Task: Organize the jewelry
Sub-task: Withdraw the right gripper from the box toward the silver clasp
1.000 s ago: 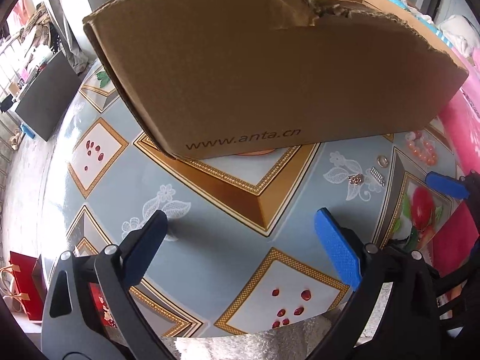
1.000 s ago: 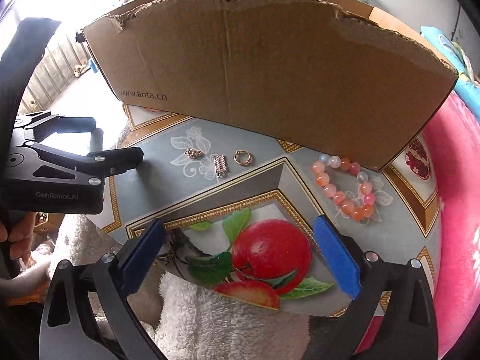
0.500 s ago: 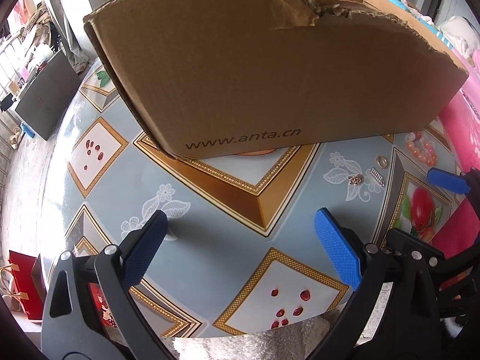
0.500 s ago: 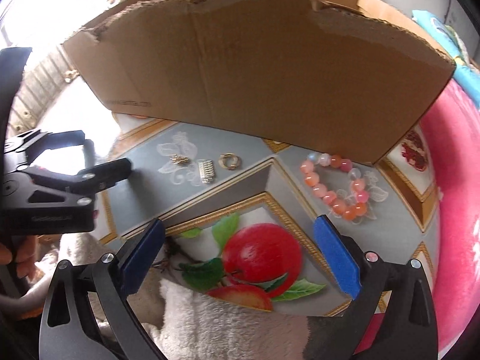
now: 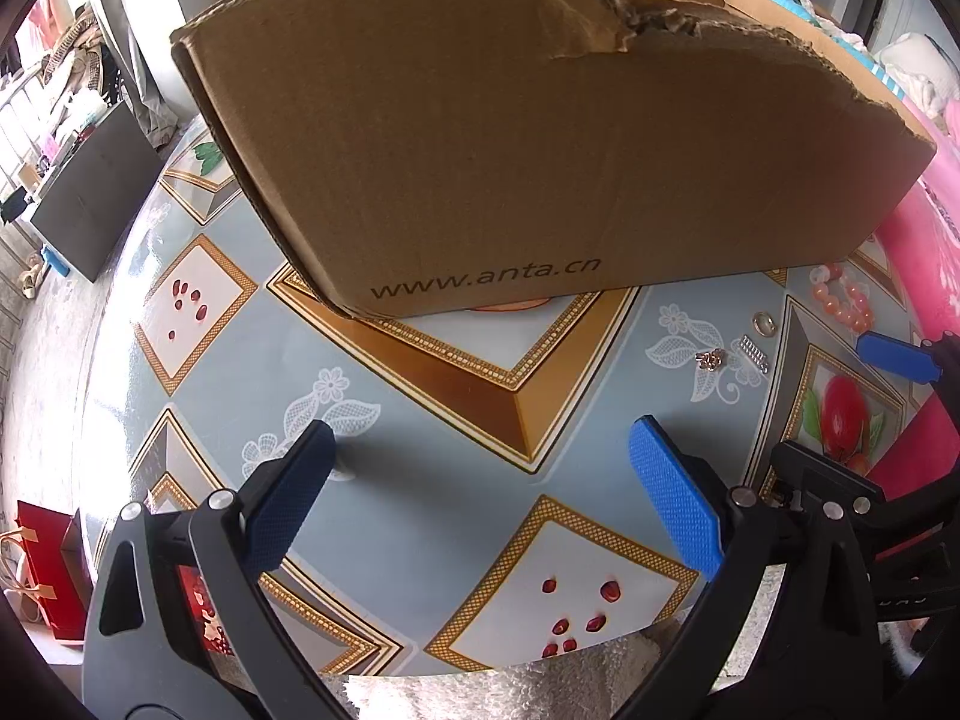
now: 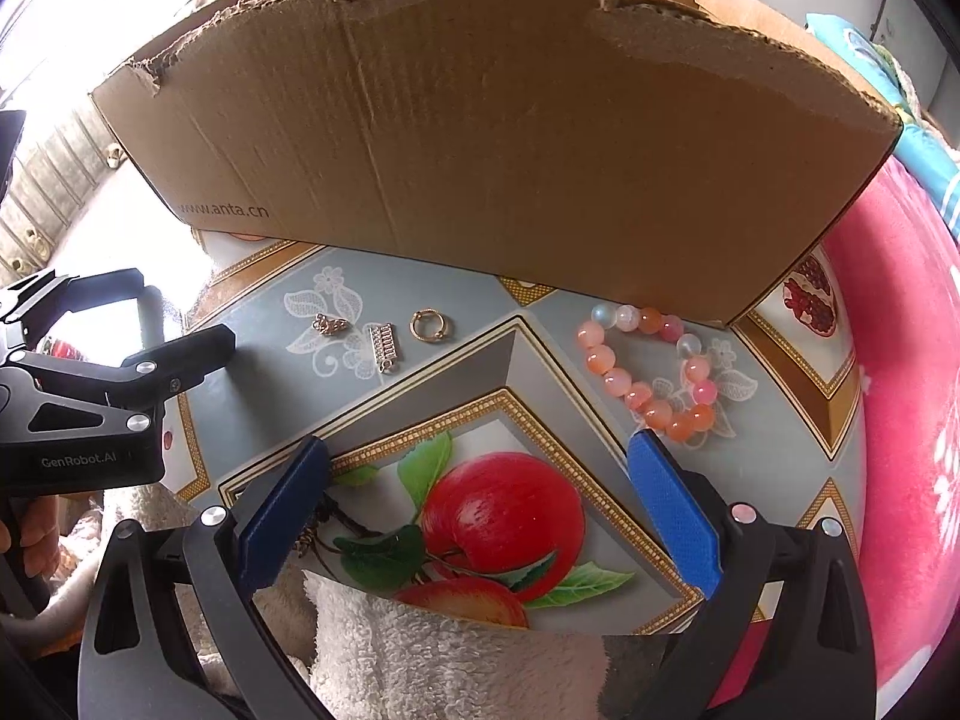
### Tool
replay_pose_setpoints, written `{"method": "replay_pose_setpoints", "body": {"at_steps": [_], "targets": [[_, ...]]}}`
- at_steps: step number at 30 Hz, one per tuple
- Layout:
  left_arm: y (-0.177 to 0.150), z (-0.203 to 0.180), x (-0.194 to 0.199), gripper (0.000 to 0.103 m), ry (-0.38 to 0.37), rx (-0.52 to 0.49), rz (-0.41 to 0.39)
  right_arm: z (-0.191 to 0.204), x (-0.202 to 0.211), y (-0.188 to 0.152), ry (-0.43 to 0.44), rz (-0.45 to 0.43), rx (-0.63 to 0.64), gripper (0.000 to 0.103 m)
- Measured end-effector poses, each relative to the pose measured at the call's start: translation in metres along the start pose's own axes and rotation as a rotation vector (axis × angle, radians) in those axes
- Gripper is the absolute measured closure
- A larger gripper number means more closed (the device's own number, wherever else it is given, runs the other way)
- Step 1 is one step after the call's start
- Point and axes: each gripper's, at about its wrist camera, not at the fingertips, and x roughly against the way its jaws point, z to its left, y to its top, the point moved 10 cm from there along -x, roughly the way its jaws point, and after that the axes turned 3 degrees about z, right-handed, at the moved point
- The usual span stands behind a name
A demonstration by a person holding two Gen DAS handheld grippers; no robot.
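On the table (image 6: 456, 372), bracelet (image 6: 651, 375), ring (image 6: 429, 324), clasp (image 6: 384, 348) and charm (image 6: 330, 324) are left outside the box (image 6: 480, 138), nothing is held, and both grippers, left (image 5: 480, 498) and right (image 6: 477, 507), are spread apart.

Black gripper (image 6: 477, 501) frames, blue textured pads (image 6: 672, 501) (silver screws)

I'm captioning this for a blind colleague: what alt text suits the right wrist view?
The open right gripper hovers over a patterned tablecloth holding a pink-orange bead bracelet, gold ring, silver bar clasp and small gold charm, before a torn cardboard box.
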Motion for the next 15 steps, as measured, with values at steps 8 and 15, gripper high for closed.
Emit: {"method": "replay_pose_setpoints", "body": {"at_steps": [8, 15], "targets": [[0.001, -0.001, 0.003, 0.007, -0.004, -0.009, -0.012, -0.002, 0.0, -0.007, -0.009, -0.021, -0.022, 0.006], [0.003, 0.0, 0.001, 0.007, -0.003, -0.007, 0.003, -0.002, -0.001, -0.012, -0.011, -0.007, -0.025, 0.006]]}}
